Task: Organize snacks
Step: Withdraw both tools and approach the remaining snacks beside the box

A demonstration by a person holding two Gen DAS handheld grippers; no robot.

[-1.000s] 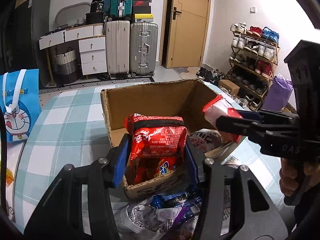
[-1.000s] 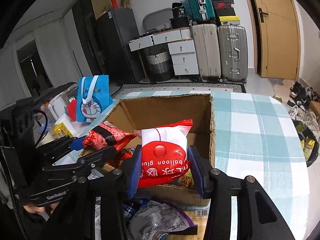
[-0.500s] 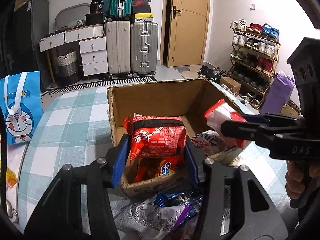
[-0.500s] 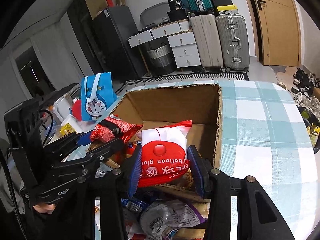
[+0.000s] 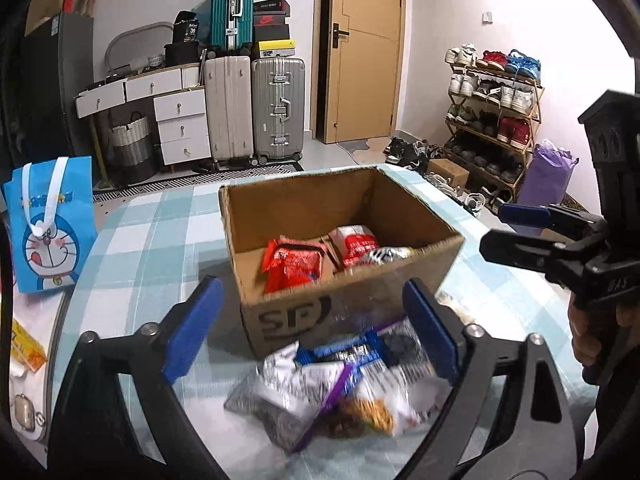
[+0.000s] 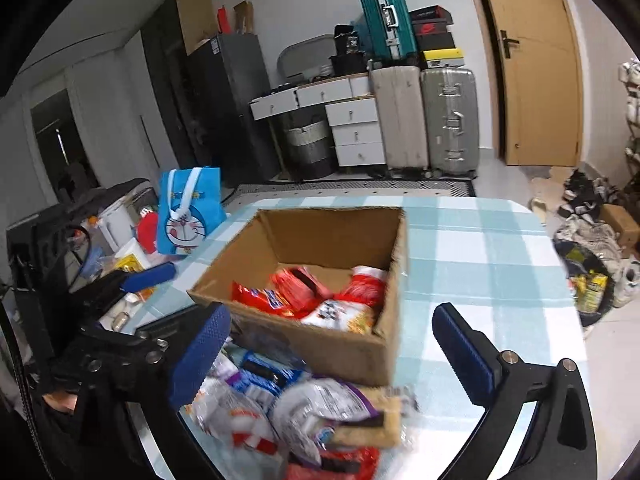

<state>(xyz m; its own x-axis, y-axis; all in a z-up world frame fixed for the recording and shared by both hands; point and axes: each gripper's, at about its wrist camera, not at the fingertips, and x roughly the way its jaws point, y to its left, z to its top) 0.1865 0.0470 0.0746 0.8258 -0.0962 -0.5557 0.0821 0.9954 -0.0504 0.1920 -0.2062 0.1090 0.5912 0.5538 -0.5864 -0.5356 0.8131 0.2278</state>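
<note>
White walls enclose the room. A tan wooden door [image 5: 362, 52] stands shut beside two upright hard-shell suitcases [image 5: 256, 108], a teal one [image 5: 232, 10] stacked above. White drawer units [image 5: 182, 126] sit left of them. A wooden shoe rack [image 5: 494, 108] lines the right wall; the floor is pale tile [image 6: 500, 172].

**Open box top, cluttered front**

Above cardboard box [image 5: 352, 308]: clear from overhead, far half of floor bare. Near wall blocked by loose packet heap [image 5: 340, 392] touching it. Right of box, bare checked tablecloth [image 6: 500, 264]. Left, blue cartoon bag [image 5: 50, 224] upright, well apart from box.
</note>
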